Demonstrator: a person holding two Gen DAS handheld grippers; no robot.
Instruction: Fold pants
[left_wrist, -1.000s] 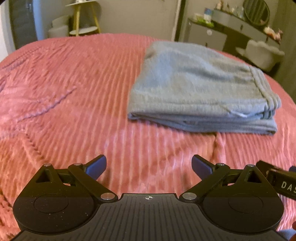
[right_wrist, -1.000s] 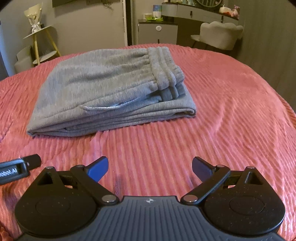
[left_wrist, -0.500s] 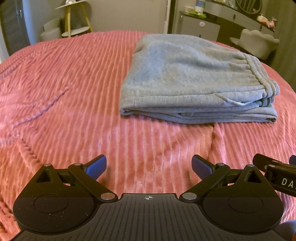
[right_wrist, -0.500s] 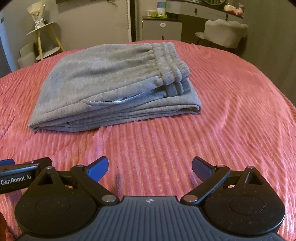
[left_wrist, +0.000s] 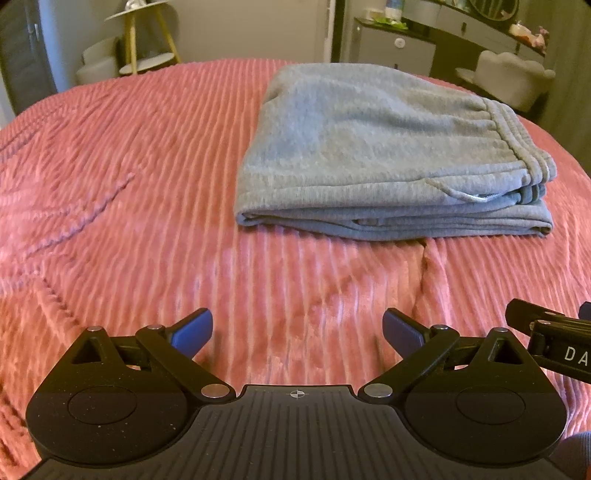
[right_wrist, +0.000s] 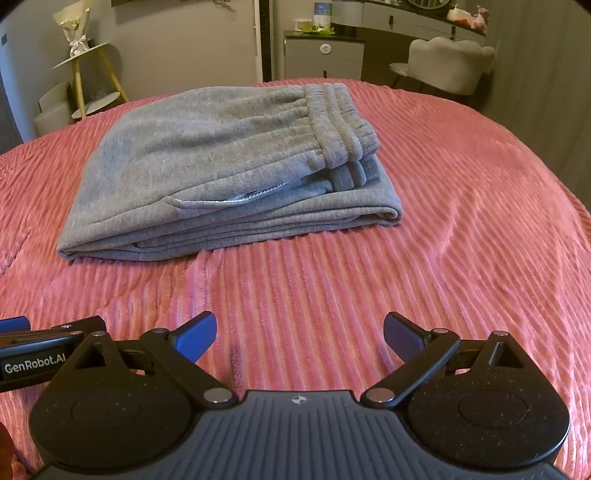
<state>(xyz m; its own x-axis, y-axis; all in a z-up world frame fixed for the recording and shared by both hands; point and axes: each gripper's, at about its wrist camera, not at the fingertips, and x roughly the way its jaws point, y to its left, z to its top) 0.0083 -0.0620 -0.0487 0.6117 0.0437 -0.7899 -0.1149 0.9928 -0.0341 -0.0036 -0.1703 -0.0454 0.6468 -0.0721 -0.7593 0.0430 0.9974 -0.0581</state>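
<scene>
folded pants (left_wrist: 373, 147) — grippers apart, empty

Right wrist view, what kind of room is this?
Most likely a bedroom: folded grey pants lie on a bed with a pink ribbed bedspread, and a dresser and a padded chair stand behind.

Grey pants (left_wrist: 369, 147), ribbed pink bedspread (left_wrist: 129, 166)

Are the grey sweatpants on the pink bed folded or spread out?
Folded. The grey sweatpants lie as a compact rectangle, several layers stacked along the near edge, waistband on top.
</scene>
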